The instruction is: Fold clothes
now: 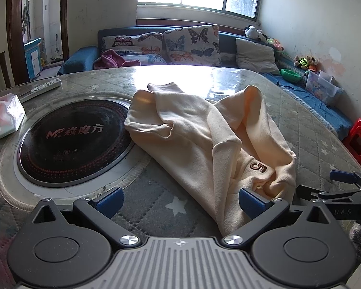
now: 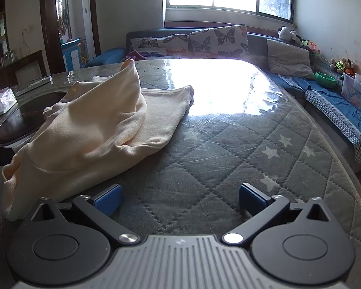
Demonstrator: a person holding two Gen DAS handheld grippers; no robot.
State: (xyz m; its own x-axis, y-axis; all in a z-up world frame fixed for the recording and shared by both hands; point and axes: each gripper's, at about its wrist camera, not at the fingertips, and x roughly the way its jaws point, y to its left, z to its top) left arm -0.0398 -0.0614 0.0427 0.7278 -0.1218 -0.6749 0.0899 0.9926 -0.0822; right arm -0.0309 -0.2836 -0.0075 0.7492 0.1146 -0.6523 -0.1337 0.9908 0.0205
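A cream fleece garment (image 1: 199,130) with a brown embroidered "5" (image 1: 258,166) lies crumpled on the quilted table cover; one part sticks up in a peak. In the right wrist view the same garment (image 2: 93,130) lies to the left. My left gripper (image 1: 180,201) is open just above the table, its right finger resting at the garment's near hem, nothing held. My right gripper (image 2: 180,197) is open over bare quilt, right of the garment's near corner. The right gripper's tips also show at the left wrist view's right edge (image 1: 344,185).
A round black cooktop (image 1: 74,142) is set into the table, partly under the garment. A tissue pack (image 1: 2,115) and a remote (image 1: 43,88) lie at far left. A sofa with butterfly cushions (image 1: 190,43) is behind; a red stool (image 1: 359,137) stands at right.
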